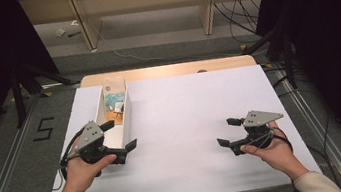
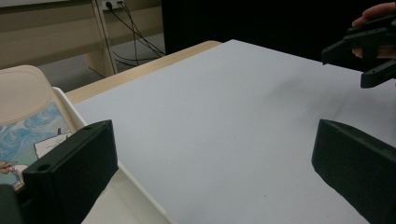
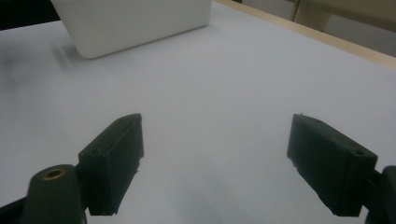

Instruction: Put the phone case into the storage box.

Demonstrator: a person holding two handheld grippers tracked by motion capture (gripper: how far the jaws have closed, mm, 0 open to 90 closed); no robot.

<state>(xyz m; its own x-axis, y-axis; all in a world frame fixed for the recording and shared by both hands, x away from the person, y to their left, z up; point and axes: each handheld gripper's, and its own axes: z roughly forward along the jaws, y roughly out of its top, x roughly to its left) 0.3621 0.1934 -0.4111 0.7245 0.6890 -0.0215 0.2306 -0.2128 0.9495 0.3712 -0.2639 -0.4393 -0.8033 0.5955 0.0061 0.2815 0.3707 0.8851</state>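
A long white box (image 1: 127, 121) stands on the left part of the white table top (image 1: 193, 163). A phone case (image 1: 115, 101) with a blue illustrated back leans in its far end, rising above the rim. My left gripper (image 1: 122, 134) hovers at the box's near end, jaws wide open with nothing between them. In the left gripper view the case (image 2: 28, 121) and the box rim (image 2: 140, 196) sit by the left jaw of the left gripper (image 2: 215, 158). My right gripper (image 1: 224, 132) rests open at the right, holding nothing, over bare table (image 3: 217, 158).
The white sheet covers a wooden table whose far edge (image 1: 165, 70) shows. Beyond it are floor, cables and wooden furniture legs (image 1: 210, 12). Dark curtains flank both sides. The box (image 3: 135, 23) lies far ahead in the right gripper view.
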